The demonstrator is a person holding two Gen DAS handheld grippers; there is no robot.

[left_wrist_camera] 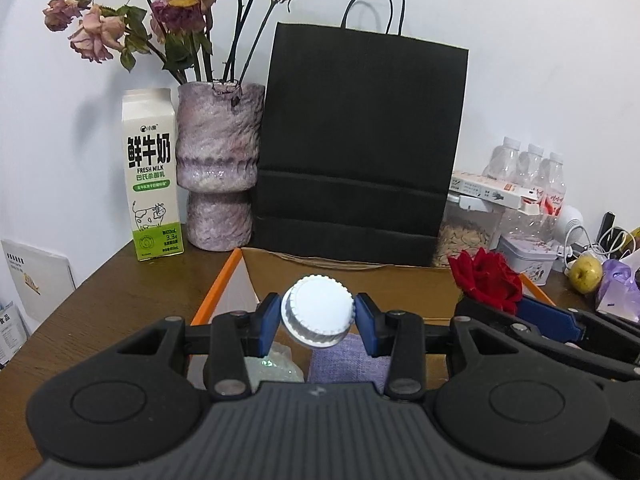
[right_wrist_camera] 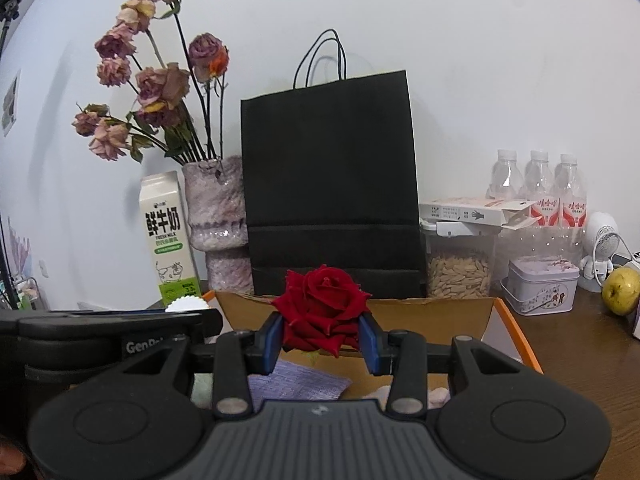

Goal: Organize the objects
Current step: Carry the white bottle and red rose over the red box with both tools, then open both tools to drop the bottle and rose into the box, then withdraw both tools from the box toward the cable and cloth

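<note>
Left wrist view: left gripper (left_wrist_camera: 317, 316) fingers pinching white ribbed cap (left_wrist_camera: 318, 311) above open cardboard box (left_wrist_camera: 360, 276). Right gripper (right_wrist_camera: 323, 336) fingers pinching red rose (right_wrist_camera: 322, 310) over same box; black paper bag (left_wrist_camera: 360, 140) on tabletop behind.

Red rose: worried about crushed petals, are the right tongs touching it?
Touching. The right wrist view shows both blue pads of the right tongs pressed against the red rose.

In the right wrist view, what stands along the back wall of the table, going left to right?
Milk carton → vase of dried roses → black paper bag → clear container of seeds → patterned tin → small white fan → yellow-green fruit.
</note>
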